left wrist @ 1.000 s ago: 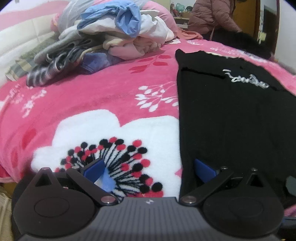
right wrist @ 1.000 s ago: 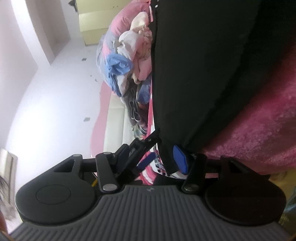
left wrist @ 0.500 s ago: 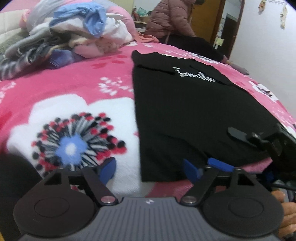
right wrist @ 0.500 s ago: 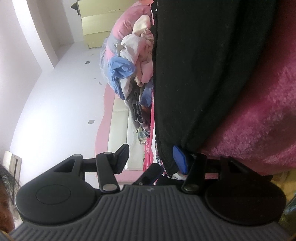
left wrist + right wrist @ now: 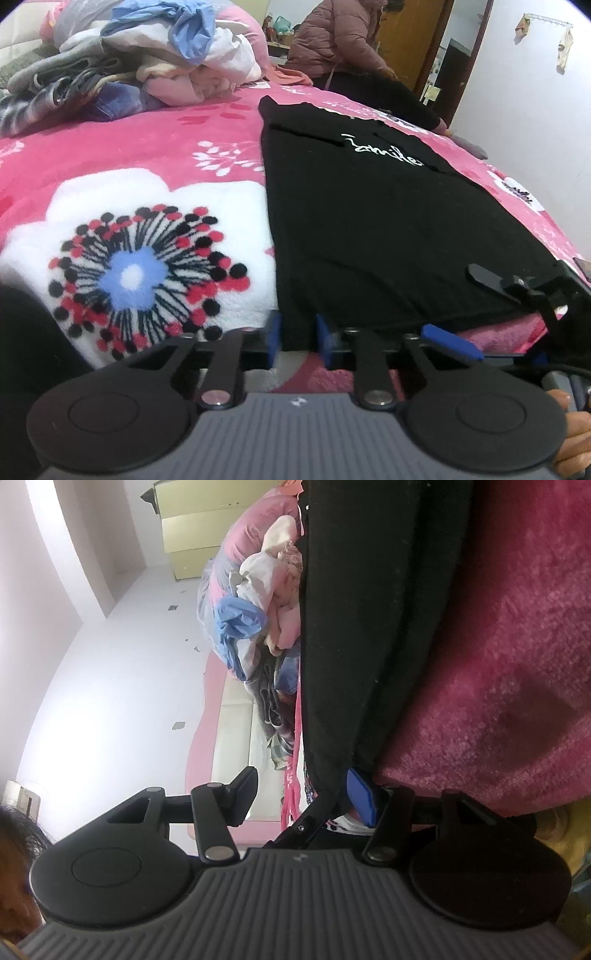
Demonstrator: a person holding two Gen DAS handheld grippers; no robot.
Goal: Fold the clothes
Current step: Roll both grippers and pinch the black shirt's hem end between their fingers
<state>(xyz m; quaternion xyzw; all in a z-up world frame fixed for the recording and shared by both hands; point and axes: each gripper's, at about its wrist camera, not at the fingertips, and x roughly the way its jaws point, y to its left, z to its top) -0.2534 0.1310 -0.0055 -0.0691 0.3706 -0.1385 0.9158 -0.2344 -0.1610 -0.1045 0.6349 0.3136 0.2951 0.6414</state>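
A black T-shirt [image 5: 369, 221] with white lettering lies flat on the pink flowered blanket [image 5: 147, 166], its hem at the near edge of the bed. My left gripper [image 5: 297, 339] is shut on the hem's left corner, with black cloth pinched between the blue pads. At the hem's right corner my right gripper [image 5: 469, 306] is turned on its side and open, one finger above the cloth and one below. In the right wrist view the T-shirt [image 5: 369, 627] edge sits between the spread fingers of the right gripper [image 5: 303, 794], close to the blue pad [image 5: 362, 797].
A heap of unfolded clothes [image 5: 147, 62] lies at the far left of the bed, near the headboard [image 5: 232, 738]. A person in a pink jacket [image 5: 332, 37] bends over another dark garment at the far side. A hand [image 5: 569, 443] holds the right gripper.
My left gripper's fingers have closed from wide apart onto the T-shirt's left hem corner. The right gripper has stayed open around the right corner, shifting only slightly.
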